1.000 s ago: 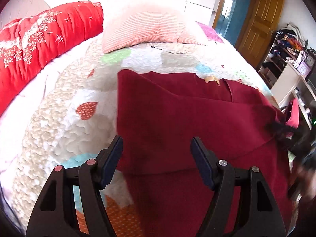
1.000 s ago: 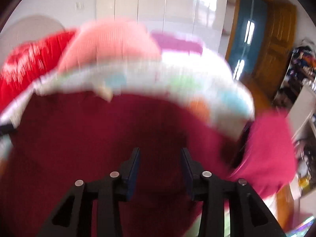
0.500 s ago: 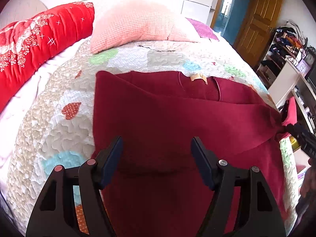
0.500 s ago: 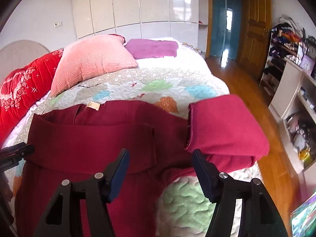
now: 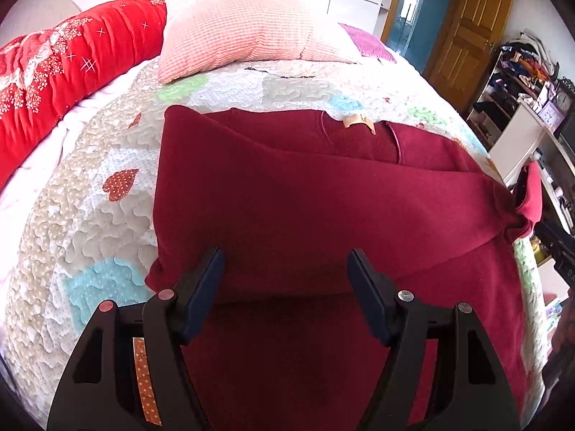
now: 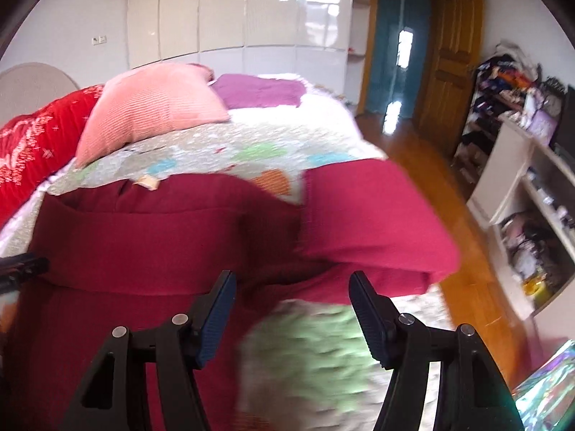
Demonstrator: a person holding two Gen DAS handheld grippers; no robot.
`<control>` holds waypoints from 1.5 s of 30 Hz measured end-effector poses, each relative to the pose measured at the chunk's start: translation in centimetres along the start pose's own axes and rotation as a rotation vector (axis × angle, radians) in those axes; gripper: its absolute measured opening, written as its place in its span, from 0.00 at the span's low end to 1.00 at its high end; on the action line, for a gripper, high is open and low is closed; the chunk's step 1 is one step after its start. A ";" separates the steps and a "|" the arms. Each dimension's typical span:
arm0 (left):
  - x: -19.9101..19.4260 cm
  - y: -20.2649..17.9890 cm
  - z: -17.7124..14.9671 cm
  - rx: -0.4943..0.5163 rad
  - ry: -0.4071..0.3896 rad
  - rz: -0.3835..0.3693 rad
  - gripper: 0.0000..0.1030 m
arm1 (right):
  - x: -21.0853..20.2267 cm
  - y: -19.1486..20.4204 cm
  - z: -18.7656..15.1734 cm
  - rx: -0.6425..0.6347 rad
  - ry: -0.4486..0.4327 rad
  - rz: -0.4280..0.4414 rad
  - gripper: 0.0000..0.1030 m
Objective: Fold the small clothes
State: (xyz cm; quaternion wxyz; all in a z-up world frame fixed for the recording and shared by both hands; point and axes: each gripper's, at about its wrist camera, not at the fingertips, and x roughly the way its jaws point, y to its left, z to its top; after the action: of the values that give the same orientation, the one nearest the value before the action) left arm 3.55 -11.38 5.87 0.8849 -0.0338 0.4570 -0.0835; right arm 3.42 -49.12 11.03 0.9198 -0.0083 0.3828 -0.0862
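Crosswise on the quilt (image 5: 90,222), the sweater (image 5: 305,208) lies collar-far; its unfolded sleeve (image 6: 366,222) sits just beyond the right gripper (image 6: 291,309), nearer than the left gripper (image 5: 284,287). Both gape, empty.

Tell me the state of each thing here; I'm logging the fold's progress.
Sweater: lying on the quilt, one sleeve folded across the chest, the other draped off the bed edge.
Left gripper: open, empty, over the sweater.
Right gripper: open, nothing between its fingers.
Wooden door: open.
Pink pillow: resting on the quilt.
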 end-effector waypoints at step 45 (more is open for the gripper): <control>0.8 0.7 -0.6 -0.011 -0.040 -0.065 0.80 | -4.4 -4.1 7.3 0.147 -0.091 0.468 0.04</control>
State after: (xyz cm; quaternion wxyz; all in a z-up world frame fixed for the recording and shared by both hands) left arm 3.60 -10.80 4.80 0.8906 -0.0550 0.4381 -0.1091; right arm 4.90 -52.85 19.61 0.9291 0.1437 0.3252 0.1018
